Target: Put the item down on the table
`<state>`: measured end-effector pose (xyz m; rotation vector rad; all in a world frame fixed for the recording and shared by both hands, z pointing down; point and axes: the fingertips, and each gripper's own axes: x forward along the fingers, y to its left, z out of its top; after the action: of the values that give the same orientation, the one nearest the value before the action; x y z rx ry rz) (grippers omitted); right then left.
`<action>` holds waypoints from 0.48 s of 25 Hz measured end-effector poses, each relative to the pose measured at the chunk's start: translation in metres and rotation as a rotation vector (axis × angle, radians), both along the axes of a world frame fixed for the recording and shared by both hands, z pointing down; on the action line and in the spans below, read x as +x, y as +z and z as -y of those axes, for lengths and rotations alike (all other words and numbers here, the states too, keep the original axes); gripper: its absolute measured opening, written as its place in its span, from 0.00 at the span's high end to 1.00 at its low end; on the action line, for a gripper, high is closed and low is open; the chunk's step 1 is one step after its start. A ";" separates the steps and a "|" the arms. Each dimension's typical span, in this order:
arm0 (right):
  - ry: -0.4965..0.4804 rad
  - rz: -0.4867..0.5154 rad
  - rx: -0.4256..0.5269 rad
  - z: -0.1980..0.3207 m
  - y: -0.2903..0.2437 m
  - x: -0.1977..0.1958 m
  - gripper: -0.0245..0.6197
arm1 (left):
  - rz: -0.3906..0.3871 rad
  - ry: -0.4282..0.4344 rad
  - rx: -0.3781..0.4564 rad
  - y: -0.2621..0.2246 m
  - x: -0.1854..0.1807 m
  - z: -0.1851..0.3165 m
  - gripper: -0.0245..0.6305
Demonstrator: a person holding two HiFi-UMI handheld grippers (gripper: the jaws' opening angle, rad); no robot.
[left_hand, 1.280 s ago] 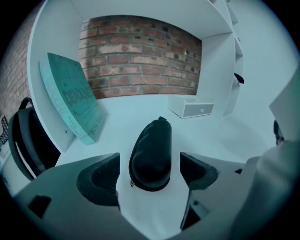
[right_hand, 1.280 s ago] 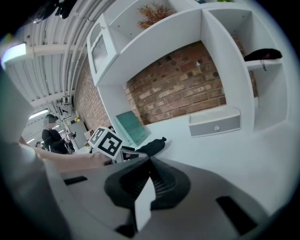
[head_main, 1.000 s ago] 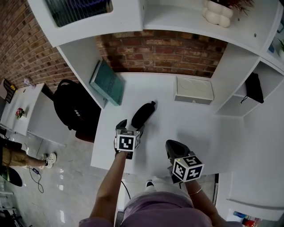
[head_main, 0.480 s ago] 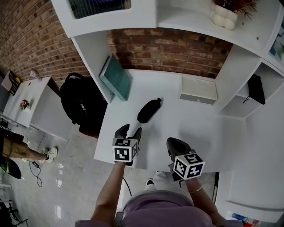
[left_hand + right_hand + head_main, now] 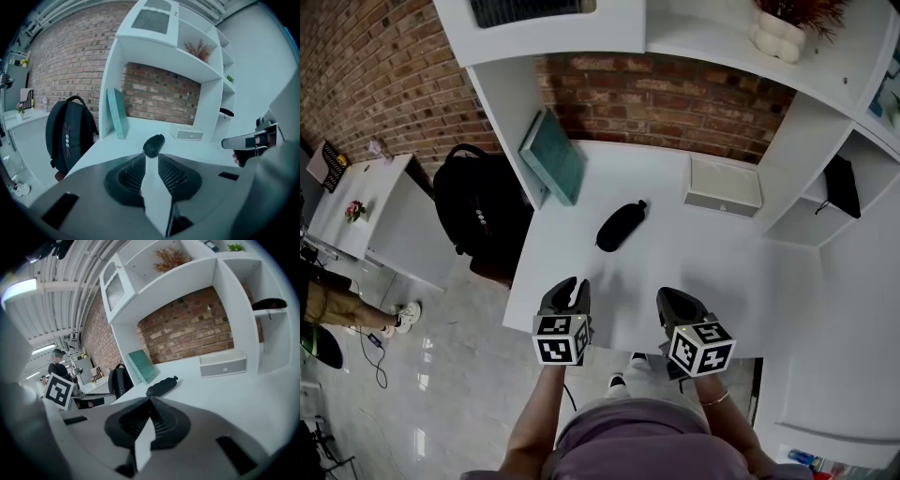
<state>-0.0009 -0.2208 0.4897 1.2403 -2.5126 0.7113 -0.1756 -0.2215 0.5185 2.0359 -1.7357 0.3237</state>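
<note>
A black zipped pouch point(image 5: 620, 226) lies by itself on the white table point(image 5: 722, 272), its length running toward the back right. It also shows ahead of the jaws in the left gripper view point(image 5: 153, 145) and the right gripper view point(image 5: 161, 386). My left gripper point(image 5: 570, 289) hovers at the table's front edge, well short of the pouch. Its jaws are closing, a narrow gap shows between them, and nothing is in it. My right gripper point(image 5: 675, 300) sits beside it at the front edge, shut and empty.
A teal book point(image 5: 553, 156) leans against the left shelf wall, and a white box point(image 5: 722, 186) stands at the back right of the table. A black backpack point(image 5: 480, 208) rests left of the table. A dark item point(image 5: 841, 185) lies on the right shelf.
My left gripper has let go of the pouch and pulled back to the front edge, its jaws narrowing. The pouch stays on the table. The right gripper has barely moved.
</note>
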 end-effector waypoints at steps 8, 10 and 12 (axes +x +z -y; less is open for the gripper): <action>-0.015 -0.008 0.019 -0.012 -0.005 -0.008 0.96 | -0.003 -0.034 0.042 -0.017 -0.010 -0.020 0.91; -0.020 -0.014 0.025 -0.016 -0.006 -0.011 0.96 | -0.001 -0.045 0.054 -0.020 -0.014 -0.025 0.93; -0.023 -0.020 0.030 -0.019 -0.006 -0.012 0.96 | 0.002 -0.057 0.064 -0.023 -0.016 -0.030 0.95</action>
<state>-0.0126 -0.2023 0.4833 1.2198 -2.5258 0.6548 -0.1921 -0.1910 0.4959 2.0264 -1.8232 0.2553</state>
